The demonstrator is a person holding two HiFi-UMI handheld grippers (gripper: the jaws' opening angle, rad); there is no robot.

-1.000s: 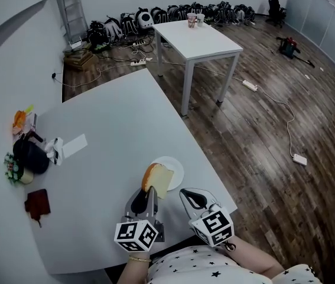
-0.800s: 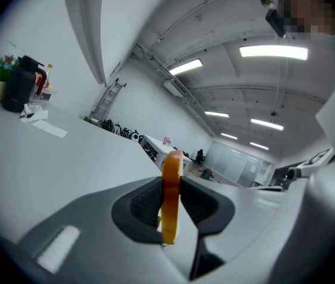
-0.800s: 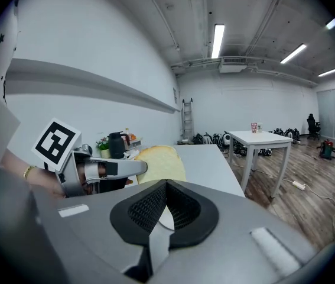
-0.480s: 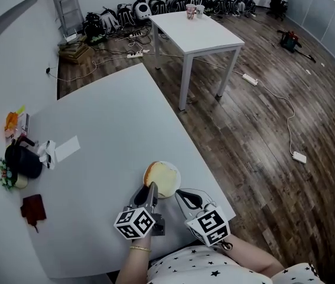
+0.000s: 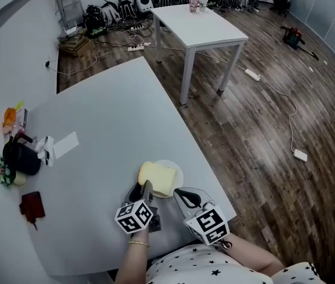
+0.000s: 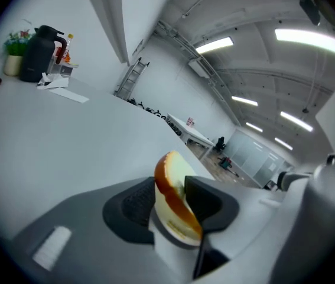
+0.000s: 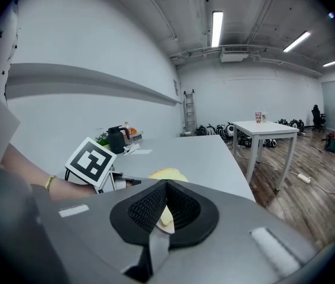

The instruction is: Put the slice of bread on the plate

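The slice of bread [image 5: 156,179], pale with a brown crust, rests on the small white plate [image 5: 178,171] near the grey table's right edge. My left gripper [image 5: 143,189] reaches its near end. In the left gripper view the bread [image 6: 176,200] stands on edge between the jaws of that gripper [image 6: 170,205]. The jaws are opening, and a gap shows beside the left pad. My right gripper [image 5: 182,195] hovers just right of the plate, shut and empty. Past its jaw tips [image 7: 166,185] the bread [image 7: 167,174] peeks out.
At the grey table's [image 5: 108,117] far left stand a black kettle [image 5: 19,157], a white paper [image 5: 70,144] and a dark red wallet [image 5: 30,205]. The table's edge runs close to the right of the plate. A white table [image 5: 199,31] stands beyond on the wood floor.
The left gripper came down with the bread, which went from raised and tilted to lying over the plate. The right gripper shifted slightly toward the plate.
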